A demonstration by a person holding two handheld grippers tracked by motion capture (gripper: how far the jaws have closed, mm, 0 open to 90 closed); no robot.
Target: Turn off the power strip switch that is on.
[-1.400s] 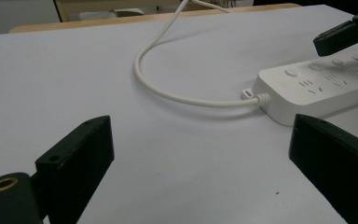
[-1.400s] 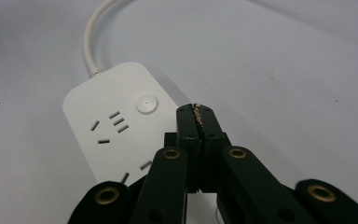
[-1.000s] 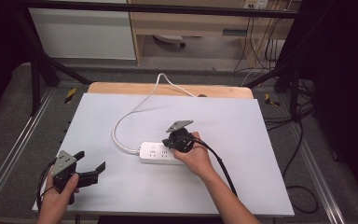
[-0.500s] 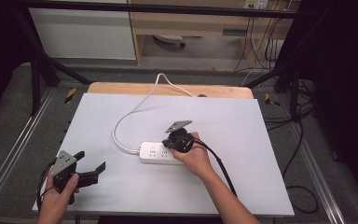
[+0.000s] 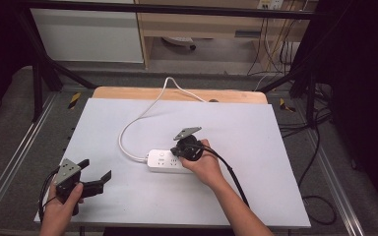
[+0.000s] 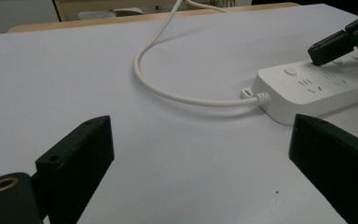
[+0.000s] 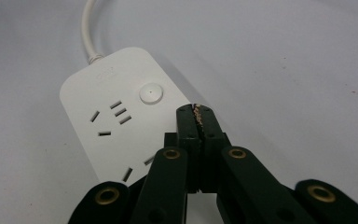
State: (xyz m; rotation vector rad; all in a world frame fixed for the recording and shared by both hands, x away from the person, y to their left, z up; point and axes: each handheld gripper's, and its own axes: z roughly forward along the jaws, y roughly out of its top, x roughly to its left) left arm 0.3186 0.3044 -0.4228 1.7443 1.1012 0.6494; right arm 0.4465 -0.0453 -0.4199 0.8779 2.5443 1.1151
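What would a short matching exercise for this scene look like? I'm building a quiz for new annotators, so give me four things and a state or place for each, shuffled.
Things:
1. left gripper
2. right gripper
3. power strip
4. white cord

States or places:
A. jaws shut, tips over the strip beside its round button
B. curves from the strip's end toward the table's far edge
C. jaws open, nothing between them, near the table's front left corner
D. lies flat on the white table top, sockets up

Pairs: 1-C, 2-A, 3-D, 4-B
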